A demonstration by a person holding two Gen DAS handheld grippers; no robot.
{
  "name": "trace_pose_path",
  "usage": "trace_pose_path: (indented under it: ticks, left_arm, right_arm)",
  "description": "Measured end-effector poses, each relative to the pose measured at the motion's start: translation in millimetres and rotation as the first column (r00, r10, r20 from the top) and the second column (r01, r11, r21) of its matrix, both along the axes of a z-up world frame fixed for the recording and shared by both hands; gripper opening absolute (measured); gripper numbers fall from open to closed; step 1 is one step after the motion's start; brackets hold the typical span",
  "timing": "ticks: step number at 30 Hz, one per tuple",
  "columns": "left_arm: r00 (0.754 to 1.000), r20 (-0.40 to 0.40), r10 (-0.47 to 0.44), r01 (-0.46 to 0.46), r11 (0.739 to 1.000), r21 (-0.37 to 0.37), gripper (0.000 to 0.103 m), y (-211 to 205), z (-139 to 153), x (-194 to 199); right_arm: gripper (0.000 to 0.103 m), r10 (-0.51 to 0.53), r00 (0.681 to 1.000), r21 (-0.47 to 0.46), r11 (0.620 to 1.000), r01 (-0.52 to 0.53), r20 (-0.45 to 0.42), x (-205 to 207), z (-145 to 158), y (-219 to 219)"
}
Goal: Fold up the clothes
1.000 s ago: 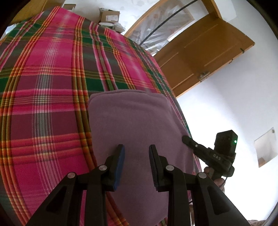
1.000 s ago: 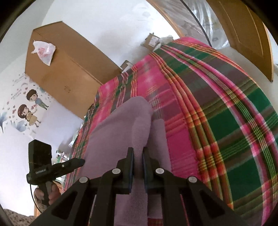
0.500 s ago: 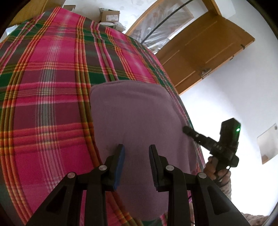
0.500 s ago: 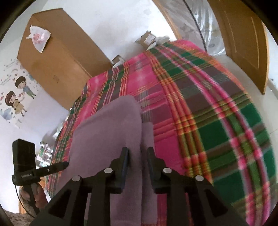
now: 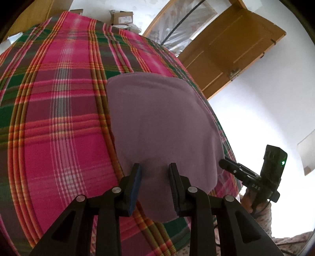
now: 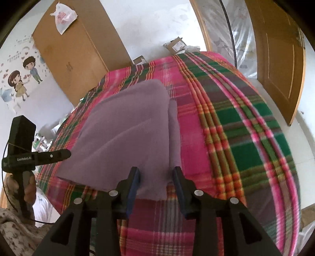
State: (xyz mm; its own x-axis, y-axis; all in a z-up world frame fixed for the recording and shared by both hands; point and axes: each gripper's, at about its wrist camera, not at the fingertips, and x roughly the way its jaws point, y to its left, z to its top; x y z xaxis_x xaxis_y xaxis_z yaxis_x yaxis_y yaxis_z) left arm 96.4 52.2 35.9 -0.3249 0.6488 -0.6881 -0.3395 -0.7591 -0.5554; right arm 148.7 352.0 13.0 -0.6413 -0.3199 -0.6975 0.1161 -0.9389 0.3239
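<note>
A folded mauve fleece garment lies flat on the plaid bed cover. My left gripper hovers open over its near edge, nothing between the fingers. In the right wrist view the same garment shows a folded layer over a narrower strip on its right side. My right gripper stands open above the garment's near corner, holding nothing. Each gripper appears in the other's view: the right one at the garment's right edge, the left one at its left edge.
The pink, green and orange plaid bed spreads wide to the right of the garment. A wooden door and plastic sheeting stand beyond the bed. A wooden wardrobe and cardboard boxes sit at the far side.
My right gripper has gone from shut on the garment's fold to open, letting the cloth drop flat. Both grippers have drawn back a little toward the near edge.
</note>
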Motion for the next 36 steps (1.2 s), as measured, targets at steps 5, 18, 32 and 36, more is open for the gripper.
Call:
trace_pose_path:
  ticks: [5, 18, 32, 36]
  left_arm:
    - [1.000, -0.005, -0.001, 0.001, 1.000, -0.008, 0.029, 1.7, -0.6, 2.8]
    - [1.000, 0.011, 0.001, -0.001, 1.000, 0.023, 0.031, -6.0, -8.6, 15.1]
    - [0.999, 0.023, -0.034, 0.033, 0.998, 0.053, 0.034, -13.6, -17.5, 17.6]
    - [0.999, 0.028, -0.038, 0.037, 0.998, 0.058, 0.037, -12.4, -19.0, 10.2]
  right_arm:
    - [0.012, 0.002, 1.000, 0.031, 1.000, -0.002, 0.013, 12.7, -4.7, -2.9]
    - [0.011, -0.032, 0.996, 0.063, 0.997, 0.037, -0.078, 8.9, 24.0, -2.3]
    - [0.012, 0.194, 0.981, 0.166, 0.968, -0.187, -0.026, -72.4, 25.4, -76.1]
    - [0.012, 0.256, 0.965, 0.209, 0.942, -0.262, 0.052, -112.1, 21.8, -103.6]
